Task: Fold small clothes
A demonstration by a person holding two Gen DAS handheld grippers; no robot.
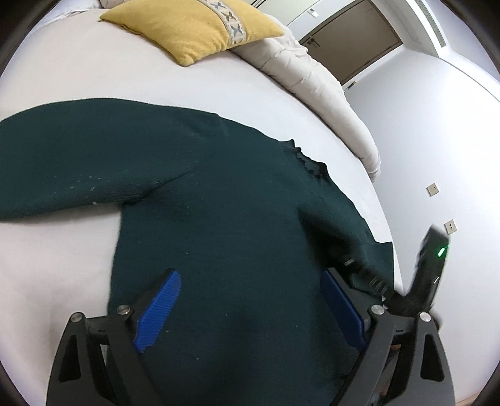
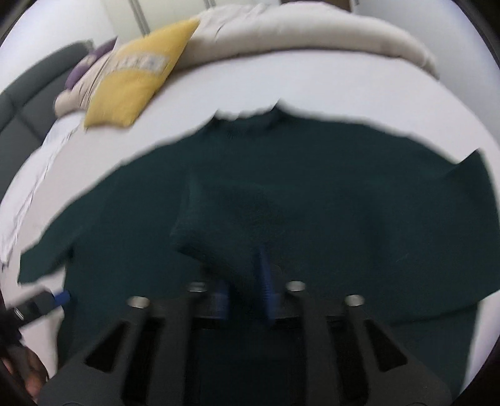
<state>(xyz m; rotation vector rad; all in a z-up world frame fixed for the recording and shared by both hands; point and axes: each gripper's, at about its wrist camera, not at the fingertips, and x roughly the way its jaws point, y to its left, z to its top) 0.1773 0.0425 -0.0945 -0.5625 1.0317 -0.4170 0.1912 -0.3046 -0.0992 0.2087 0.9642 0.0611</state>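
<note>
A dark green sweater (image 1: 225, 200) lies spread on a white bed (image 1: 156, 81), one sleeve stretched to the left. My left gripper (image 1: 250, 299) is open, its blue pads wide apart just above the sweater's body, holding nothing. In the blurred right wrist view my right gripper (image 2: 243, 281) is shut on a fold of the sweater (image 2: 237, 218), a sleeve end lifted over the body. The right gripper also shows at the right of the left wrist view (image 1: 375, 281). The left gripper's tip shows at the lower left of the right wrist view (image 2: 59, 295).
A yellow cushion (image 1: 193, 28) and a rolled beige duvet (image 1: 315, 81) lie at the far side of the bed. The bed edge drops to a pale floor (image 1: 437, 140) on the right. A grey sofa (image 2: 28, 103) stands beyond the bed.
</note>
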